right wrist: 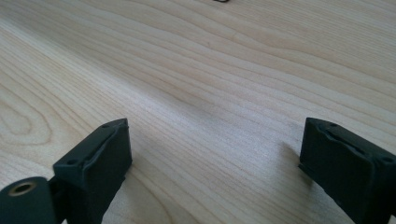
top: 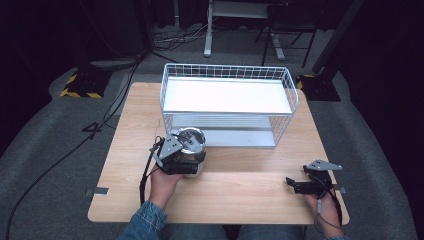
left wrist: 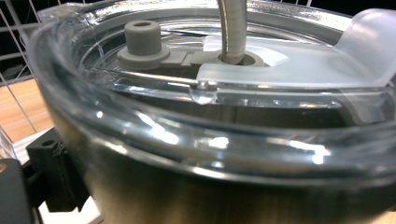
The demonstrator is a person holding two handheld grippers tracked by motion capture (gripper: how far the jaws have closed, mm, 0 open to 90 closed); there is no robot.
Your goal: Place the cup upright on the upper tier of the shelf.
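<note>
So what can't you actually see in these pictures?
- Inside the steel cup: the left gripper view's clear lid glares.
- Left claw grip: high view, the grey plate covers it.
- Wire rack lower shelf: the upper shelf partly hides it.
- The straw is cropped.

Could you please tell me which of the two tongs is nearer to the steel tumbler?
Left. The left tongs are right at the steel tumbler, apparently gripping it; the right tongs rest open on the table, well off to its right.
</note>
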